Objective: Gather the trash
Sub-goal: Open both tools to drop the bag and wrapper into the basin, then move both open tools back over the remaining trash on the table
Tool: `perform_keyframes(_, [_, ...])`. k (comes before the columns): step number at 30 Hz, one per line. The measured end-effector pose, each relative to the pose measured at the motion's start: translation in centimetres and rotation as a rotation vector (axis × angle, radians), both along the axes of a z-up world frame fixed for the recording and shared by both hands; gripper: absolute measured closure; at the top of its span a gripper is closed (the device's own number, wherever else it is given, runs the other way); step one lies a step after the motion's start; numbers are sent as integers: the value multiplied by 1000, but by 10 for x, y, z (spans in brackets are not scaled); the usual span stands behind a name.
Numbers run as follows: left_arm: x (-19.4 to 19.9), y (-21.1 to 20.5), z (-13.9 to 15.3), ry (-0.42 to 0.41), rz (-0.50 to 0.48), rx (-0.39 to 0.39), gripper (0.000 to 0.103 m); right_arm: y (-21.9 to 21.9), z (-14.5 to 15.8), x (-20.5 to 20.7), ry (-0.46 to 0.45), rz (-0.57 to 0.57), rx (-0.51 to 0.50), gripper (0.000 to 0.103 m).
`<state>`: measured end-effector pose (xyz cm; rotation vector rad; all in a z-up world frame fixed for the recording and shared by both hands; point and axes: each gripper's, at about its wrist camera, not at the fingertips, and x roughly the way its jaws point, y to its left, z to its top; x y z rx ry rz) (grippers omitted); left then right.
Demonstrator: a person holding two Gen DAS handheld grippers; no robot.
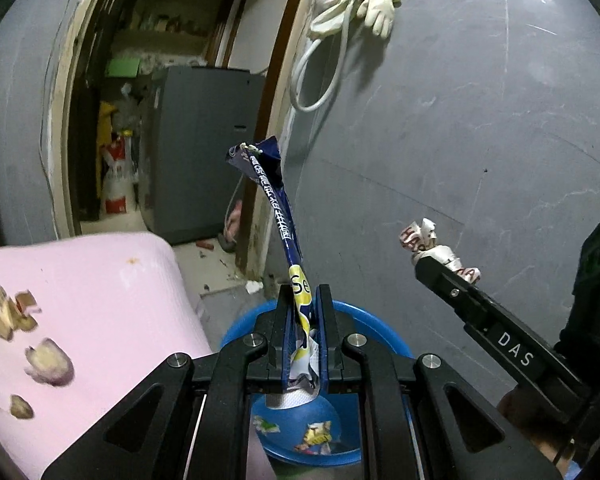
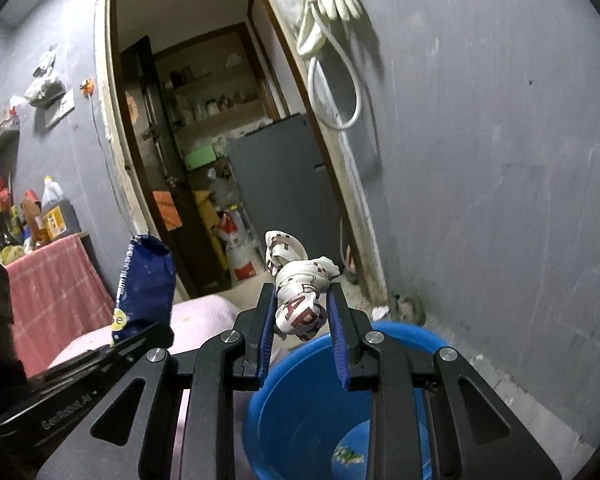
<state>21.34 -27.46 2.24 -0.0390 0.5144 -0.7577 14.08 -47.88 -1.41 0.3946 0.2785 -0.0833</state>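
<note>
My left gripper [image 1: 305, 298] is shut on a long blue and yellow snack wrapper [image 1: 278, 208] that stands up from its fingers. It hangs over a blue basin [image 1: 384, 330] with several scraps on its bottom. To the right, my right gripper [image 1: 428, 266] holds a crumpled white paper with red letters [image 1: 422, 238]. In the right wrist view, the right gripper [image 2: 300, 304] is shut on that crumpled paper [image 2: 304, 280], above the blue basin [image 2: 296, 400]. The left gripper [image 2: 140, 338] with the blue wrapper [image 2: 148, 280] shows at lower left.
A pink cloth-covered surface [image 1: 100, 292] with food peels [image 1: 48, 360] lies left of the basin. The grey wall [image 1: 480, 140] stands close on the right, with a glove and hose [image 1: 352, 8] hanging on it. A doorway [image 2: 204, 140] opens behind; bottles [image 2: 52, 216] stand at far left.
</note>
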Motion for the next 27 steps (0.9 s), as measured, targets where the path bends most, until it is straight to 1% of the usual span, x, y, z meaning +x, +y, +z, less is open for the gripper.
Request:
perform_keyframes(4, [5,-3,-5,20,-7,18,94,-3,-4,2,33,-4,17,75])
perform_keyframes(6, [7,-4,-8,35,-12,26,94,-5,-4,3,40,-7,22,70])
perform_keyframes(9, [12,-4,-13,58,-11,40,94,-8,-4,3,46,-15,30,69])
perform_keyframes(11, [14,-1,-14,66,-3,33,92,-9,-4,4,46,-16,32,67])
perform_keyframes(12, [15,2,-14,69,6,28,90,-9,-3,3,43,-16,30,66])
perform_keyframes(13, [15,4,-13,69,15,21,82,-8,-2,3,38,-15,26,64])
perform_keyframes(14, [14,8,-12,67,24,12,71,-7,-1,2,30,-16,20,59])
perform_keyframes(15, [14,13,-11,59,40,-2,67,-5,1,2,18,-16,12,55])
perform_keyframes(16, [13,18,-9,48,62,-15,61,-4,3,1,6,-16,4,53])
perform_keyframes(17, [13,23,-6,40,78,-24,60,-3,4,1,-1,-15,-1,50])
perform_keyframes(19, [15,33,-1,33,104,-41,60,0,8,-1,-23,-13,-6,49])
perform_keyframes(20, [17,38,2,29,115,-46,60,1,9,-2,-32,-11,-8,45])
perform_keyframes(21, [17,44,5,22,125,-49,59,3,11,-2,-43,-10,-13,37])
perform_keyframes(23, [15,52,12,2,148,-47,47,8,15,-5,-75,-7,-27,29])
perform_keyframes(25, [12,62,19,-23,176,-51,42,14,21,-8,-113,5,-45,26])
perform_keyframes(27, [12,71,25,-38,193,-55,35,19,24,-11,-147,16,-61,18])
